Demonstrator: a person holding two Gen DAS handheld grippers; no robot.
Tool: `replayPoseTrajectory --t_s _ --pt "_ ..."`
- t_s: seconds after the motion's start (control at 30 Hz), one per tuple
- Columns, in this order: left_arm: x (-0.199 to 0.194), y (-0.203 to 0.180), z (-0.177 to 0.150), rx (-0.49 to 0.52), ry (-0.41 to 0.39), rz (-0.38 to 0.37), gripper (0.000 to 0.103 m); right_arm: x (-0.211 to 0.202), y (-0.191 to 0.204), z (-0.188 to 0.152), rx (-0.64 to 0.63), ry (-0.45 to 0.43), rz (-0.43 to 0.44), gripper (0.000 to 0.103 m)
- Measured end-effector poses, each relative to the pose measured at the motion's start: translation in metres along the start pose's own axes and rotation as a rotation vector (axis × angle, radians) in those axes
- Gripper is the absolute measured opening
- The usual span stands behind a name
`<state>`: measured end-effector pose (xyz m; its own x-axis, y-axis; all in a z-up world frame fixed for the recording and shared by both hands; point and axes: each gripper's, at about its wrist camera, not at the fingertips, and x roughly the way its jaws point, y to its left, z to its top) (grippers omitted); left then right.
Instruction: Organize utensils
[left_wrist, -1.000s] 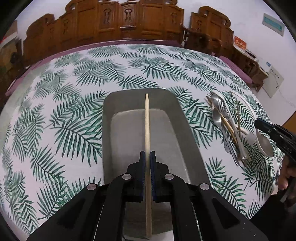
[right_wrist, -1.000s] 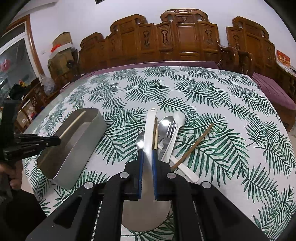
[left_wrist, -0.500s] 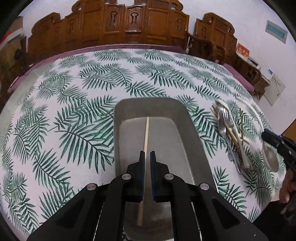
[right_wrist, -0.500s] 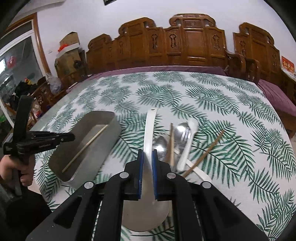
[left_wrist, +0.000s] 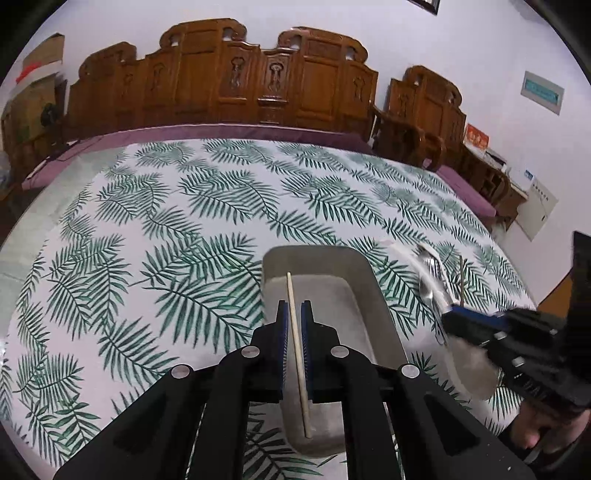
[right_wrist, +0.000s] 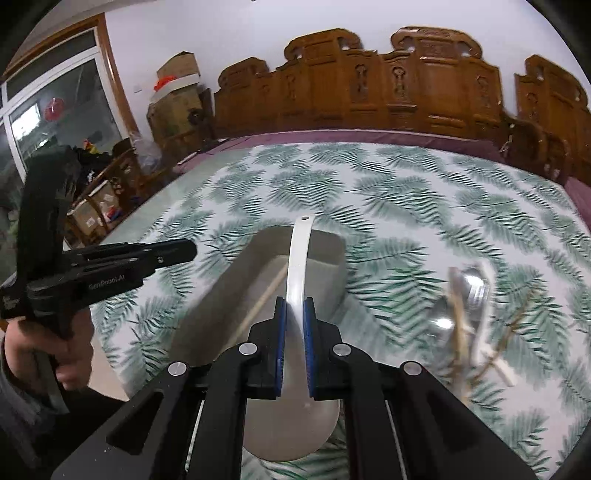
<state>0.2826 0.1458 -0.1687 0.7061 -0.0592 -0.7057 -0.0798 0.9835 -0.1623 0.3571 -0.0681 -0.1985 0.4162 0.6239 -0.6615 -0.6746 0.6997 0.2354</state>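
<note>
A grey metal tray (left_wrist: 369, 295) (right_wrist: 229, 295) stands on the leaf-print tablecloth. One wooden chopstick (left_wrist: 290, 288) (right_wrist: 258, 306) lies loose inside it. My left gripper (left_wrist: 294, 314) (right_wrist: 190, 250) hangs above the tray's near-left side. Its jaws are shut to a thin slit and grip nothing; the chopstick shows through the slit, far below. My right gripper (right_wrist: 294, 310) (left_wrist: 448, 317) is shut on the handle of a large white spoon (right_wrist: 297, 266) (left_wrist: 472, 369). The spoon's handle reaches out over the tray and its bowl hangs under the fingers.
Right of the tray lies a blurred pile of utensils (right_wrist: 469, 295) (left_wrist: 432, 273): metal spoons, a fork, white spoons and chopsticks. Carved wooden chairs (left_wrist: 266, 81) line the table's far edge. A person's hand (right_wrist: 70, 354) holds the left gripper beyond the near-left table edge.
The left gripper let go of the chopstick, which now lies in the tray, and rose back from it. The right gripper carried the white spoon left from the pile to above the tray.
</note>
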Motion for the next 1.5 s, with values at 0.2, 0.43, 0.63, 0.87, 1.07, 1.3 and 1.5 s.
replayPoseTrajectory --t_s 0.2,0.43,0.63,0.87,1.07,1.3,1.5 --pt "-0.006 0.008 0.001 -0.004 -0.018 0.009 0.006 0.035 0.014 0.009 0.05 0.041 0.026 0.011" --pt "-0.004 0.007 -0.001 0.001 -0.013 0.003 0.006 0.056 0.013 0.008 0.112 0.075 0.067 0.014" --pt "-0.002 -0.009 -0.003 0.032 -0.011 -0.006 0.015 0.026 -0.007 0.007 0.081 0.03 0.053 0.014" --pt "0.001 -0.045 -0.003 0.077 -0.013 -0.065 0.035 -0.032 -0.056 -0.002 -0.019 -0.027 -0.121 0.014" --pt "0.005 -0.076 -0.004 0.113 -0.026 -0.091 0.067 -0.05 -0.104 -0.016 -0.013 -0.026 -0.233 0.014" --pt "0.011 -0.099 -0.009 0.144 -0.013 -0.117 0.072 -0.036 -0.127 -0.032 0.035 -0.001 -0.261 0.022" --pt "0.017 -0.107 -0.013 0.148 0.007 -0.129 0.072 -0.009 -0.132 -0.044 0.048 0.068 -0.261 0.028"
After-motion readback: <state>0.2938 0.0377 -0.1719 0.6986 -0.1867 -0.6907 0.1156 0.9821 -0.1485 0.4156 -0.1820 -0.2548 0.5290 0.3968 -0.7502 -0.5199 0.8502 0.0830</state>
